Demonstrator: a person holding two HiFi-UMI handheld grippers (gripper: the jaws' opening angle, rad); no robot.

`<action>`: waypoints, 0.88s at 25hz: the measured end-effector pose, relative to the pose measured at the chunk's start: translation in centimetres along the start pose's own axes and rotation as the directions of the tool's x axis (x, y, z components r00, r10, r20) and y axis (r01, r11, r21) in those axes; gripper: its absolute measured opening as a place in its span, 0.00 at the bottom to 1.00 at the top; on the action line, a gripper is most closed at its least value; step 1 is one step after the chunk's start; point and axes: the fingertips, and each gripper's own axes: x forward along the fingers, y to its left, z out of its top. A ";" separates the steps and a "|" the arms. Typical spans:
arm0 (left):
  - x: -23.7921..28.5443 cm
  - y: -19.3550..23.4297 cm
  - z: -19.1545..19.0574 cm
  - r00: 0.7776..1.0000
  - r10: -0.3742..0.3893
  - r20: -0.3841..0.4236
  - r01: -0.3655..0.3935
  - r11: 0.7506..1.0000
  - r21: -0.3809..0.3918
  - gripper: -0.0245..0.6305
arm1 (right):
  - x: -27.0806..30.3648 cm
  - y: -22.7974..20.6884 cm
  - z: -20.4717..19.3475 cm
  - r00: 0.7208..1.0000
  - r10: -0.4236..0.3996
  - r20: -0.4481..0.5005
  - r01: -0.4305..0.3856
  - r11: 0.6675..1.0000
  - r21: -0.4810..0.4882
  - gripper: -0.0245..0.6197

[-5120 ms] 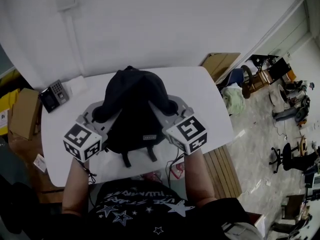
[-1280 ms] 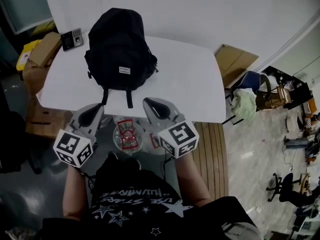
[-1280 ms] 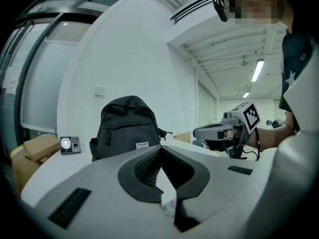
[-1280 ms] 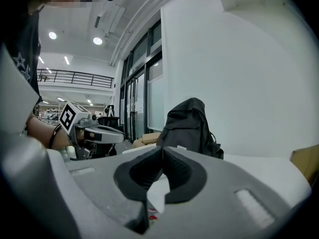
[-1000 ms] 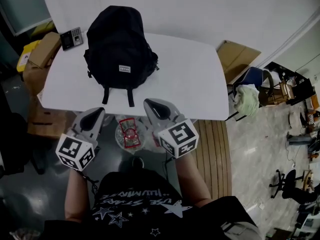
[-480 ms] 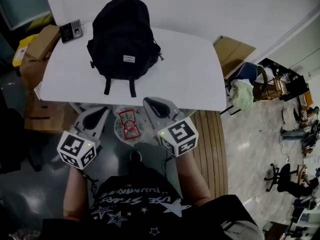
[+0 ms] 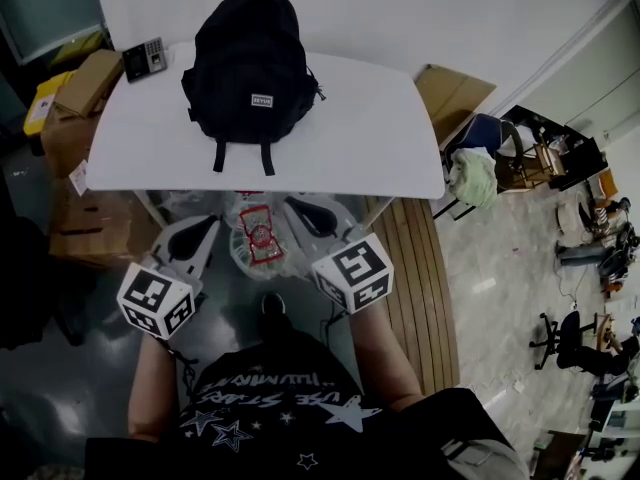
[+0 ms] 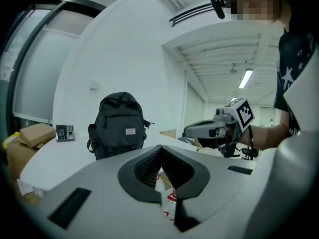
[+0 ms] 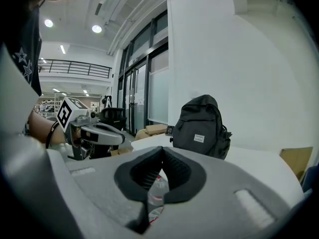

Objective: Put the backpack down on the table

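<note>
A black backpack point(image 7: 250, 63) sits on the far left part of the white table point(image 7: 360, 138), its straps trailing toward the near edge. A small keypad device point(image 7: 145, 59) lies at the table's far left corner. The left claw point(image 7: 203, 226) and right claw point(image 7: 295, 208) hover short of the table, jaws together and empty, flanking a bin point(image 7: 258, 240) holding red wrappers.

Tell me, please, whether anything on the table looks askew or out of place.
Nothing stands out: the backpack stands upright on the white table, its two straps lying on the tabletop toward the near edge.
</note>
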 end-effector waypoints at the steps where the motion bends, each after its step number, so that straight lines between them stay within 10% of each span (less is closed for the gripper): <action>1: -0.6 -0.4 -0.1 1.000 -0.001 0.001 0.001 1.000 0.002 0.05 | -0.5 0.6 -0.1 1.000 -0.002 -0.004 0.002 1.000 -0.004 0.04; 22: -12.4 -8.1 -1.8 0.999 -0.028 0.038 0.025 0.997 0.069 0.05 | -10.1 12.3 -0.6 0.996 -0.086 0.009 0.086 0.995 -0.052 0.04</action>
